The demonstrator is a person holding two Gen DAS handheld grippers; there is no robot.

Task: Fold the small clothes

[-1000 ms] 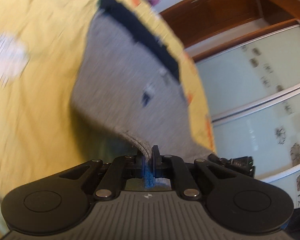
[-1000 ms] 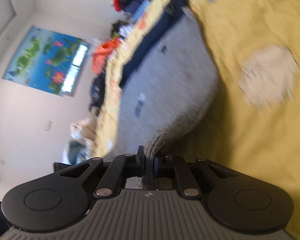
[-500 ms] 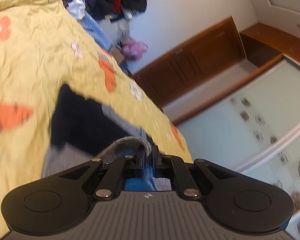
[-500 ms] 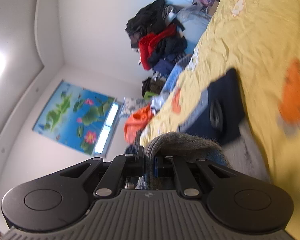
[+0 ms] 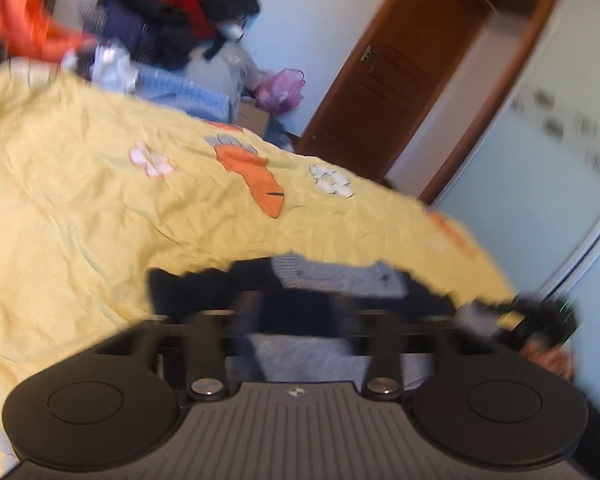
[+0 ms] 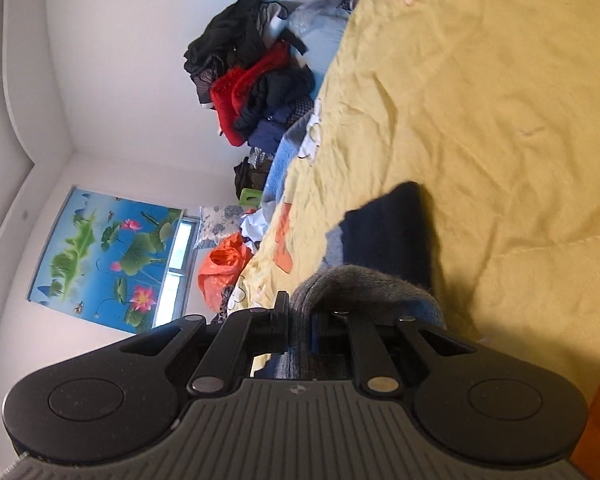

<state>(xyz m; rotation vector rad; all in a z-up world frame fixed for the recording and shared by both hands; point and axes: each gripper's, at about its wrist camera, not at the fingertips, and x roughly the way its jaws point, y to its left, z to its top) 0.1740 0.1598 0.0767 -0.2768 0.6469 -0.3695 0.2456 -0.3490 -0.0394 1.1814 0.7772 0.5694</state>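
Observation:
A small grey-blue knit sweater (image 5: 332,276) with a navy band (image 5: 204,288) lies on the yellow bed cover (image 5: 100,200), just under my left gripper (image 5: 296,312). Its jaws are opening and stand wide apart, with the knit lying below them and not pinched. In the right wrist view my right gripper (image 6: 300,320) has a grey fold of the sweater (image 6: 360,280) filling the narrow gap between its jaws, which are starting to open. The navy part (image 6: 388,232) lies just beyond. A hand (image 5: 548,354) shows at the right edge of the left wrist view.
A heap of dark, red and blue clothes (image 5: 160,12) is piled past the bed's far side. A brown door (image 5: 380,80) and pale sliding wardrobe panels (image 5: 540,160) stand to the right. A lotus poster (image 6: 112,248) and an orange bag (image 6: 224,268) are by the window.
Both grippers carried the grey hem across the bed onto the navy end. The left jaws, which pinched the hem, have spread wide and let it go; the right still has the fold.

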